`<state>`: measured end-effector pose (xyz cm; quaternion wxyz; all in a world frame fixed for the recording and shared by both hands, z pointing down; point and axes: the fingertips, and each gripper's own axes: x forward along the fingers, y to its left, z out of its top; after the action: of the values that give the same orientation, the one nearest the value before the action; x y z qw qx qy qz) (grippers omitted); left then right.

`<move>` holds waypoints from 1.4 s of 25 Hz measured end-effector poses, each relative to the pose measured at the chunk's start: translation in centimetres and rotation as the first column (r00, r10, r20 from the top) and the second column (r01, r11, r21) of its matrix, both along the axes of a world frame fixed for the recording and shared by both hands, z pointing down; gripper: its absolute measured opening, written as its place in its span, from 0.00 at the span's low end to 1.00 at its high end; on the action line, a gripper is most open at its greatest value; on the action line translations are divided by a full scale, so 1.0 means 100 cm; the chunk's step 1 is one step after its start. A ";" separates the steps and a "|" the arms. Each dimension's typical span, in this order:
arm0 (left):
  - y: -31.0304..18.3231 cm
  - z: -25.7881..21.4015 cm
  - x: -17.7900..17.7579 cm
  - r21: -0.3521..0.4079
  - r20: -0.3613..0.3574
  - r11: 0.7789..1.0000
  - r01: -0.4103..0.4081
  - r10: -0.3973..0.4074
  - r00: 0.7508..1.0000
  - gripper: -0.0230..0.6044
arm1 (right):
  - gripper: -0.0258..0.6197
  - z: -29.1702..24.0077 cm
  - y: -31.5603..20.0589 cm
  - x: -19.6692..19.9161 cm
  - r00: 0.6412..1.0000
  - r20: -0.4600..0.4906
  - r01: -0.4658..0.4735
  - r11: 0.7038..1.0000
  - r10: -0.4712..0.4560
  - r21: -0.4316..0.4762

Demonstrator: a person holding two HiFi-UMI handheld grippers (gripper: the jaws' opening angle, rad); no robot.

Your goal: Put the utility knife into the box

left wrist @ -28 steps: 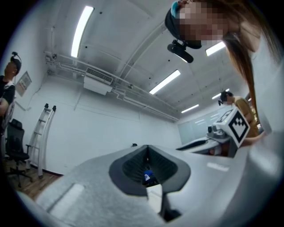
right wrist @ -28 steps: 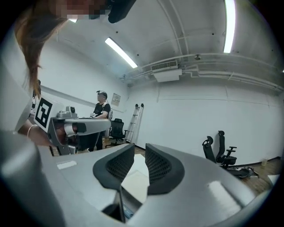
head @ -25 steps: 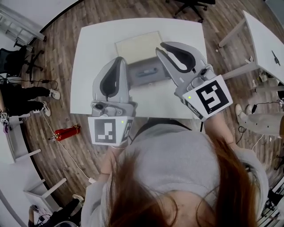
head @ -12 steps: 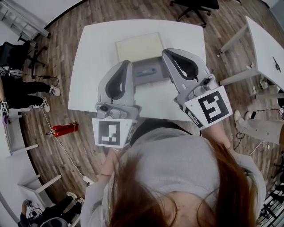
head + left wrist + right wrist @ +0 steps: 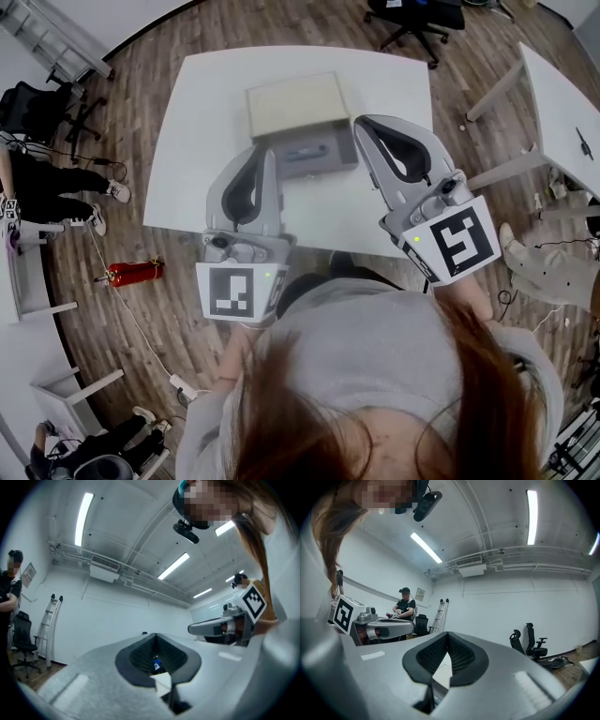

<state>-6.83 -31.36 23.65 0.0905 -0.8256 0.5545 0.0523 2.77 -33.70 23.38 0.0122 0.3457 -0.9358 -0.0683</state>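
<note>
Lying in the open grey box (image 5: 343, 161) at the middle of the white table (image 5: 192, 141), the utility knife (image 5: 307, 150) shows only as a slim, darker grey bar, its details too small to read. The box's cream lid (image 5: 293, 101) lies open on the far side. Left claw (image 5: 270, 153) and right claw (image 5: 360, 123), both closed and empty, flank the box.

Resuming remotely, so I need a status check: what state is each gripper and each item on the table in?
left gripper: shut, nothing held
right gripper: shut, nothing held
cream box: flat on the table, open or closed unclear
grey object: beside the cream box, not gripped
</note>
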 end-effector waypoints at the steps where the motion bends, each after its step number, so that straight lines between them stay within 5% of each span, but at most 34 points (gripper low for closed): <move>1: 0.004 -0.002 0.000 0.009 0.003 1.000 -0.001 0.000 1.000 0.04 | 0.04 -0.002 0.005 0.000 1.000 -0.006 -0.004 1.000 0.004 0.011; 35: 0.291 -0.007 -0.013 -0.009 0.010 0.993 -0.118 0.118 0.993 0.04 | 0.04 -0.004 0.300 -0.014 0.989 0.054 -0.136 0.988 0.139 -0.067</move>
<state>-8.10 -2.24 22.96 0.0868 -0.8574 0.5047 0.0511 1.37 -3.65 23.01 0.0002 0.4107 -0.9114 -0.0273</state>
